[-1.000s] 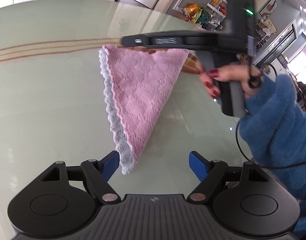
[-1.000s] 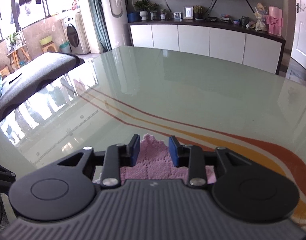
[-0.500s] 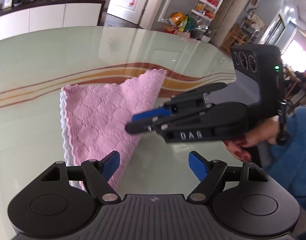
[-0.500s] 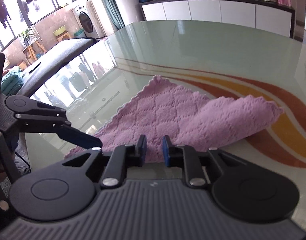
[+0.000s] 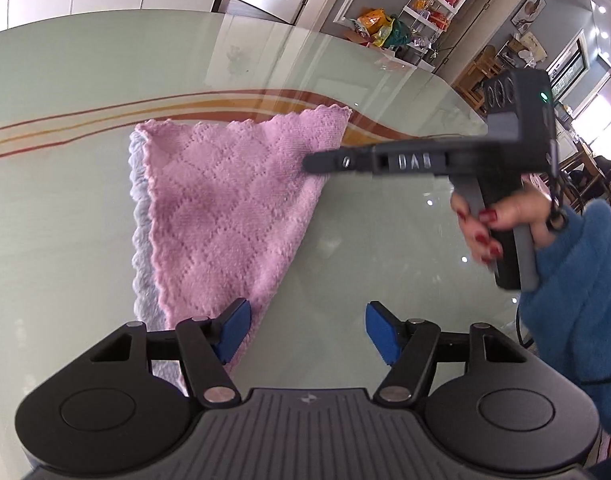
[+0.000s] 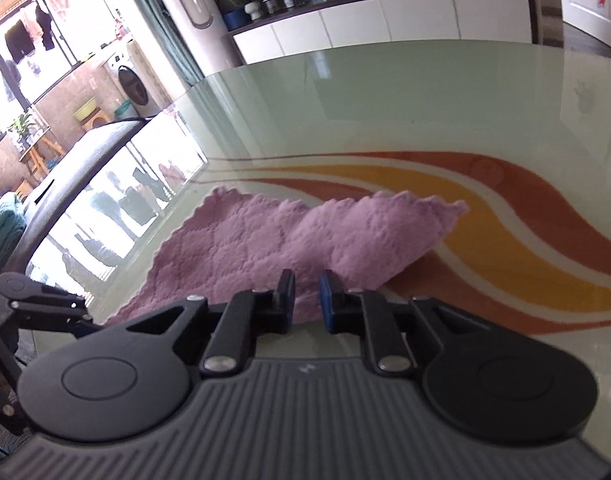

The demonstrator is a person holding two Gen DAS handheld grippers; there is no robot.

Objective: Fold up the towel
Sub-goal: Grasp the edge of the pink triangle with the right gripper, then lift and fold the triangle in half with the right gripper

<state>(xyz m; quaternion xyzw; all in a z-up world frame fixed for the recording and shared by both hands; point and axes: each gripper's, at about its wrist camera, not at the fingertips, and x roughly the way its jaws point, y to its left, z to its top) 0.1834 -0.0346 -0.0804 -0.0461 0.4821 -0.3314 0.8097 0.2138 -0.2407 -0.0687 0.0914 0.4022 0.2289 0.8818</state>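
We are partway through: the pink towel (image 5: 229, 208) is lying at centre-left on the bench (image 5: 65, 240), doubled into a rough triangle, while our right gripper (image 6: 307, 296) is closing nearly together, seemingly empty, and our left gripper (image 5: 305, 332) is narrowing, spread, gripping nothing.

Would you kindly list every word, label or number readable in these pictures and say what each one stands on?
"DAB": raised letters on the side of the right gripper, seen from the left wrist camera.
Small emblem on each gripper's ribbed body: too small to read.
Nothing legible on the towel or table.
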